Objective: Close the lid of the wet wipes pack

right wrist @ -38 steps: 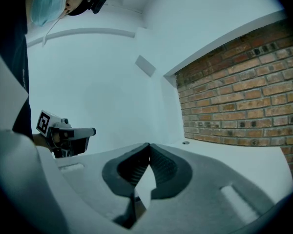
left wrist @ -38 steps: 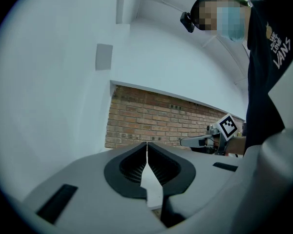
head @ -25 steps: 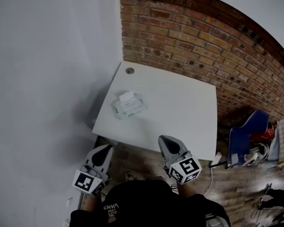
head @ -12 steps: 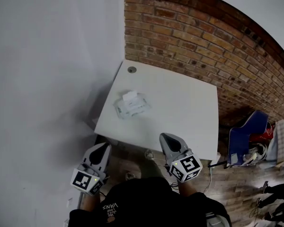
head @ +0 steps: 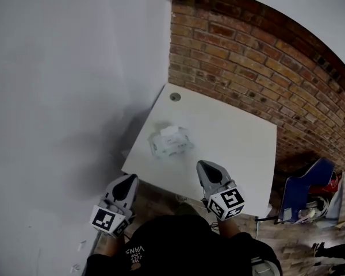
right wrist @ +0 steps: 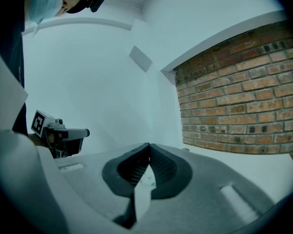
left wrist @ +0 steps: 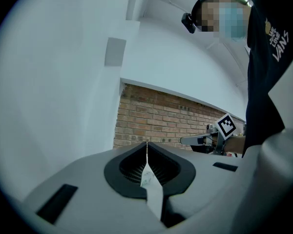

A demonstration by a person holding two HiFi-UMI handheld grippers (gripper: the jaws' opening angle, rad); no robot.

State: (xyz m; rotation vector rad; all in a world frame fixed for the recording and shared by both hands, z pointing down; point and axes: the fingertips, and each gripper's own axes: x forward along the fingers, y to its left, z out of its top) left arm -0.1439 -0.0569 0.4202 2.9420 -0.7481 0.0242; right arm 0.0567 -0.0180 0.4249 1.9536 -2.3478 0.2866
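Your left gripper (head: 128,179) hangs low at your left side, off the near-left corner of the white table (head: 236,134). In the left gripper view its 2 jaws meet at the tips (left wrist: 147,143) with nothing caught between them.

Your right gripper (head: 202,164) sits just over the table's near edge. In the right gripper view its 2 jaws are likewise pressed together at the tips (right wrist: 149,144) and hold nothing. Each gripper view catches the other gripper off to the side, with its marker cube facing the camera.

The wet wipes pack (head: 169,142) lies flat on the left part of the table, ahead of both grippers and apart from them, nearer your left one. A white piece stands up from its top towards the far side; from the head view you cannot tell whether that is the lid or a wipe.

A round cable hole (head: 173,96) sits in the table's far-left corner. A brick wall (head: 247,50) runs behind the table, a plain white wall (head: 69,79) stands on your left, and a blue chair (head: 303,190) stands on the floor to the right.
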